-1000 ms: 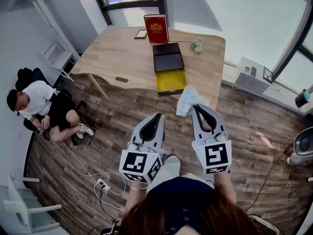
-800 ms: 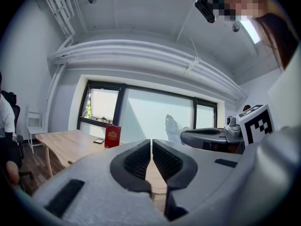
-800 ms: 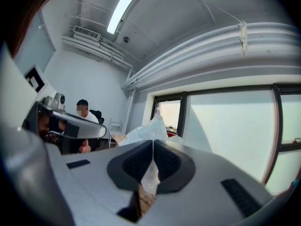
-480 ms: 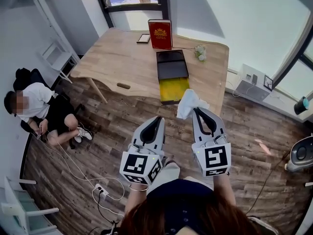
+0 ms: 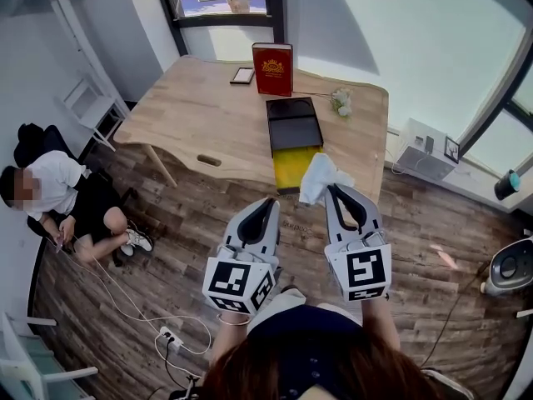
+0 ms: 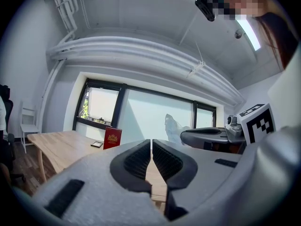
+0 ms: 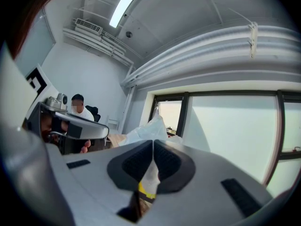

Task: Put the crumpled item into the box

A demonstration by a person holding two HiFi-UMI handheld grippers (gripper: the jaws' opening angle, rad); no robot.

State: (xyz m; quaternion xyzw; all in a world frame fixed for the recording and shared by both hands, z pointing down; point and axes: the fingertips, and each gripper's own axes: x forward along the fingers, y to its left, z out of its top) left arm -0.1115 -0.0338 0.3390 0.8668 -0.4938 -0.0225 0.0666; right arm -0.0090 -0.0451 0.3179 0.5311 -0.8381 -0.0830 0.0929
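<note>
My right claw [image 5: 331, 192] is pressed together on the crumpled item [image 5: 319, 173]; in the right gripper view a white strip of it runs down between the jaws of that claw [image 7: 153, 146], and the rest of the item [image 7: 143, 130] billows out past the tips. The left claw [image 5: 267, 201] is pressed together too, with nothing between its jaws in the left gripper view [image 6: 151, 146]; it sits just beside the right one, both held up in front of me over the wood floor [image 5: 191, 223].

The box [image 5: 293, 123] lies open on the counter [image 5: 191, 107], near its front edge; the far half is dark, the near half [image 5: 291, 158] is lined in yellow, and that lining shows bare wherever I can see it. The crumpled item is not in the box; from the head view it overlaps the near right corner of the yellow half, held up in the air by the claw.

Behind the box a red book [image 5: 272, 58] stands upright, seen also in the left gripper view [image 6: 113, 138]; a small dark flat thing [image 5: 242, 75] lies to its left; a pale bunched thing [image 5: 339, 100] lies right of the box. A person [image 5: 50, 194] sits on the floor, well apart at the left.
</note>
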